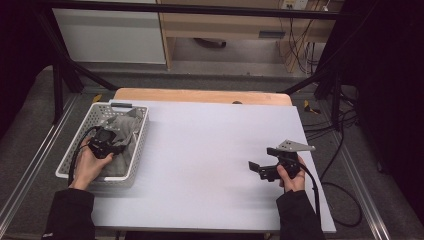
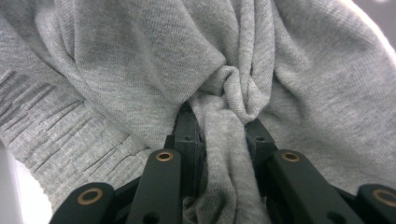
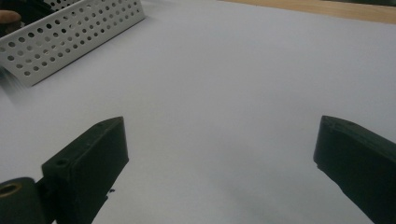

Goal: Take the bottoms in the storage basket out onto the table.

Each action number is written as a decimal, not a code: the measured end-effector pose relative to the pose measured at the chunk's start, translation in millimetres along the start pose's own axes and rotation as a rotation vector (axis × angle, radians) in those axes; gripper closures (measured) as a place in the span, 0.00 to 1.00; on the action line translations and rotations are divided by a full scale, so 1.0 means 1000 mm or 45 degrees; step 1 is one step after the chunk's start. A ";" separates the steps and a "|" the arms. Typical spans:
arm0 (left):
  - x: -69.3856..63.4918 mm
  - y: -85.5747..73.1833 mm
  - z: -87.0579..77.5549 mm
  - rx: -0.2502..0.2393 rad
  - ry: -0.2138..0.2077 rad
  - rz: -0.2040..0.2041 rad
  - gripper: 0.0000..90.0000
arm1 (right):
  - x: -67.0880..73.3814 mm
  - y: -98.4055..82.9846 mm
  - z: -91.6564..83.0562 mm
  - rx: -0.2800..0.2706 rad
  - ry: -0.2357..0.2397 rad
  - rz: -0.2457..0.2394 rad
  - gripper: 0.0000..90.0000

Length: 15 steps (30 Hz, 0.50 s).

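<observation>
The big white counter (image 1: 210, 160) is taking up the middle of the high view. A white basket (image 1: 141, 131) with lots of little holes is sitting at about 9 o'clock on the counter, by its left edge. A grey knitted sweater (image 1: 122, 131) is lying bunched up inside the basket.

The left gripper (image 1: 111, 144) is reaching down into the basket, and a hand is holding it from the 7 o'clock side. In the left gripper view, its two black fingers (image 2: 187, 135) are squeezing a fold of the grey sweater (image 2: 140, 60) between them.

The right gripper (image 1: 259, 168) is waiting at about 3 o'clock, well apart from the basket, pointing toward 9 o'clock. In the right gripper view, its fingers (image 3: 100, 149) are standing wide apart over the bare counter (image 3: 219, 93), with nothing between them. The basket (image 3: 70, 35) is showing at 10 o'clock there.
</observation>
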<state>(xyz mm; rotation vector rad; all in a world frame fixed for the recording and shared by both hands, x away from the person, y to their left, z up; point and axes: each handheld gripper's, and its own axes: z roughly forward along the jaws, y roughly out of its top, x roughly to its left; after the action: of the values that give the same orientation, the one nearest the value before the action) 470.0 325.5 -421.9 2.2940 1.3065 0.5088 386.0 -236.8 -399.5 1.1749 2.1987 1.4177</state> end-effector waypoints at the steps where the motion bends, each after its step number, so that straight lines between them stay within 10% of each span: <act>1: 0.000 0.000 0.000 0.001 -0.002 -0.002 0.81 | 0.000 0.000 0.000 0.000 0.000 0.001 0.04; 15: 0.002 0.000 -0.002 0.002 -0.025 -0.035 0.83 | 0.000 0.000 0.000 0.000 0.001 0.000 0.04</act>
<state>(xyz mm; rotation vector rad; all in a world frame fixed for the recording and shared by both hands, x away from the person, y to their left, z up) 470.2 327.5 -419.7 2.2733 1.3279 0.4744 386.0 -236.8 -399.4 1.1746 2.1991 1.4186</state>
